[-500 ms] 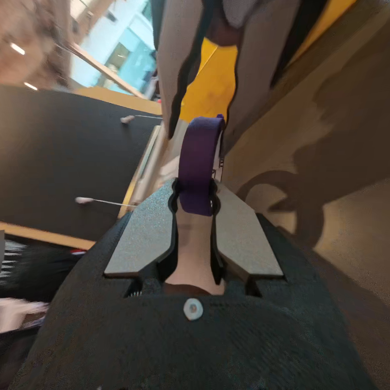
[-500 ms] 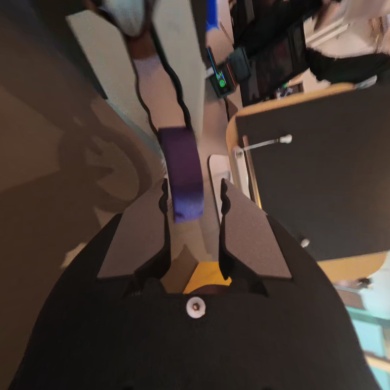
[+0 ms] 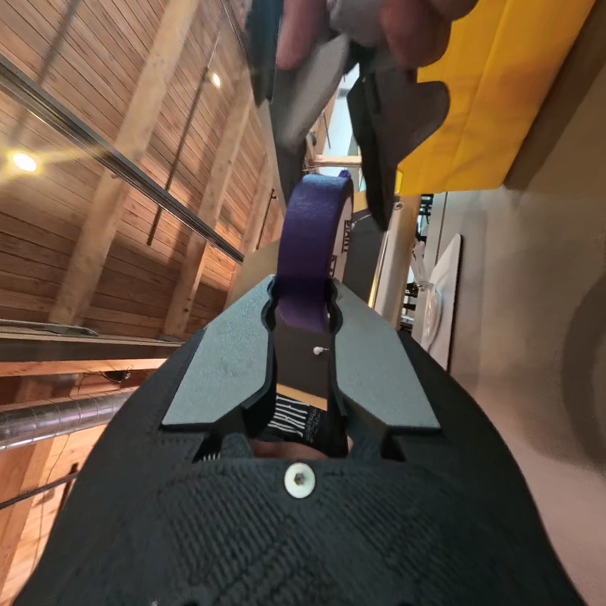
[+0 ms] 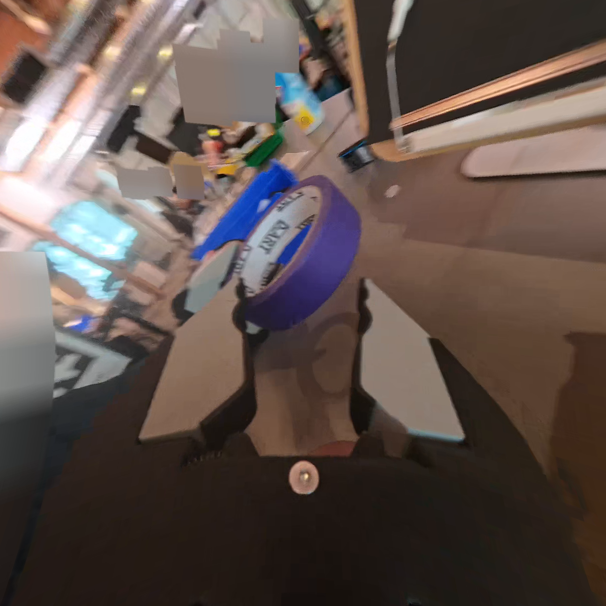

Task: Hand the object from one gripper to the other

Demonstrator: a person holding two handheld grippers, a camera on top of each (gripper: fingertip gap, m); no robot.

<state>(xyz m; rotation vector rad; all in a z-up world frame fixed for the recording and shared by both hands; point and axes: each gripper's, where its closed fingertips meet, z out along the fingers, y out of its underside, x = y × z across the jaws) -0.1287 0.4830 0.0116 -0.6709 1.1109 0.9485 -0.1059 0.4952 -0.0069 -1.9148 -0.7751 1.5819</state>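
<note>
A roll of purple tape (image 3: 308,236) with a white printed core is held in the air. My left gripper (image 3: 301,295) is shut on its lower rim, so the roll stands edge-on between the pads. In the right wrist view the tape (image 4: 328,262) shows its core side, tilted, just past my right gripper (image 4: 301,288). That gripper is open wide and the roll lies near its left fingertip, not clamped. A grey finger (image 4: 210,282) of the left gripper shows beside the roll. In the left wrist view the right gripper's fingers (image 3: 308,98) hang blurred above the tape, spread apart.
A black table with a wooden edge (image 4: 492,49) and a pale board (image 4: 541,160) lie to the right. A blue bin (image 4: 242,213) and clutter sit behind the tape. A yellow panel (image 3: 492,98) and wooden ceiling beams (image 3: 131,164) fill the left wrist view.
Both grippers have swung round, so the backgrounds differ. The tape stood deeper between the right gripper's open fingers; it now sits at their tips, core side showing. The left gripper still grips it.
</note>
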